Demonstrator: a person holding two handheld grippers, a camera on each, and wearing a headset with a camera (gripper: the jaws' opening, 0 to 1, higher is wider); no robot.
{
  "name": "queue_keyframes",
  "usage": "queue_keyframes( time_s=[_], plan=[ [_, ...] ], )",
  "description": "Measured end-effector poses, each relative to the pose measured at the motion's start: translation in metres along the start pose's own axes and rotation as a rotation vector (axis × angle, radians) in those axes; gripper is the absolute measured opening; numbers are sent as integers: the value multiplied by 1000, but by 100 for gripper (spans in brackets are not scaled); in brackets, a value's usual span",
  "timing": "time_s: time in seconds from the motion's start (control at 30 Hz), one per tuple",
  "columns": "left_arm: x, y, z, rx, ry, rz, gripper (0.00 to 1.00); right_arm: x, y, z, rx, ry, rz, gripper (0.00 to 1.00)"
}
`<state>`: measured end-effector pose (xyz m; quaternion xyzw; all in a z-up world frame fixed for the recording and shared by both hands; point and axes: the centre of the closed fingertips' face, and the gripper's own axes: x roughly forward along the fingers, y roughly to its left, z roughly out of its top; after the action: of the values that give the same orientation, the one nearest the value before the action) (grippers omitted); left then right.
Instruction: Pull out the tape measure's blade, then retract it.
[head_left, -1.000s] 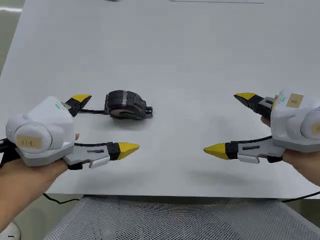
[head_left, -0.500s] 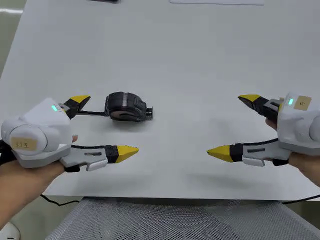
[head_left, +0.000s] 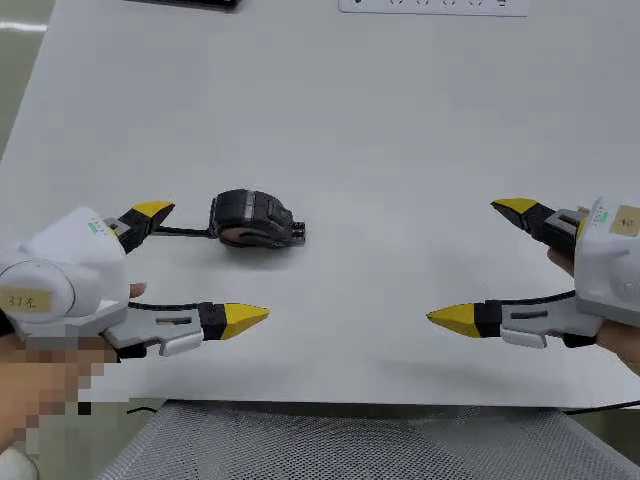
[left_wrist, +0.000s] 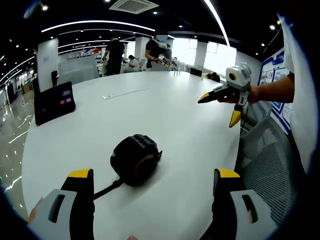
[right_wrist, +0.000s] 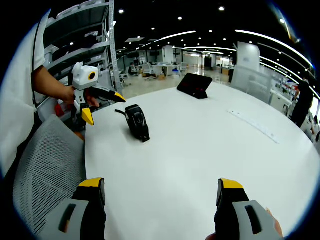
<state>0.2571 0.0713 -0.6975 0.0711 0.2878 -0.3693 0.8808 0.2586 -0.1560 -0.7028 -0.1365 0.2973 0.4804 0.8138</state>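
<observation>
Lying crosswise, tape measure (head_left: 252, 218), nose toward right gripper (head_left: 481, 262), strap (head_left: 185, 229) toward left gripper (head_left: 201, 262), both agape.

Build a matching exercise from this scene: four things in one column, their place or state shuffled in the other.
Things:
1. tape measure
2. left gripper
3. right gripper
4. white strip

Place or state:
A. at the far edge of the table
B. open, close to the tape measure
C. lying on the table, blade in
D. open, over bare table, well away from the tape measure

Pairs: 1-C, 2-B, 3-D, 4-A.
</observation>
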Motion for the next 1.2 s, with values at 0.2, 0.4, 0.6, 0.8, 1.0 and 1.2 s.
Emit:
queue_keyframes(
  time_s=[0.2, 0.4, 0.6, 0.8, 1.0, 1.2],
  plan=[
    [-4, 0, 2, -2, -2, -4, 98, -7, -2, -5, 5, 4, -13, 92],
    [-12, -1, -2, -2, -1, -2, 99, -16, 0, -10, 11, 8, -23, 93],
    [-15, -5, -4, -8, -1, -5, 99, -22, 3, -14, 22, 9, -31, 93],
    [-18, -8, -6, -10, 0, -9, 99, -25, 5, -14, 33, 1, -37, 94],
    [-21, -10, -11, -23, -1, -13, 99, -23, 5, -17, 47, -3, -37, 95],
    [-22, -10, -12, -25, 3, -7, 99, -23, 7, -18, 52, 0, -32, 95]
  ],
)
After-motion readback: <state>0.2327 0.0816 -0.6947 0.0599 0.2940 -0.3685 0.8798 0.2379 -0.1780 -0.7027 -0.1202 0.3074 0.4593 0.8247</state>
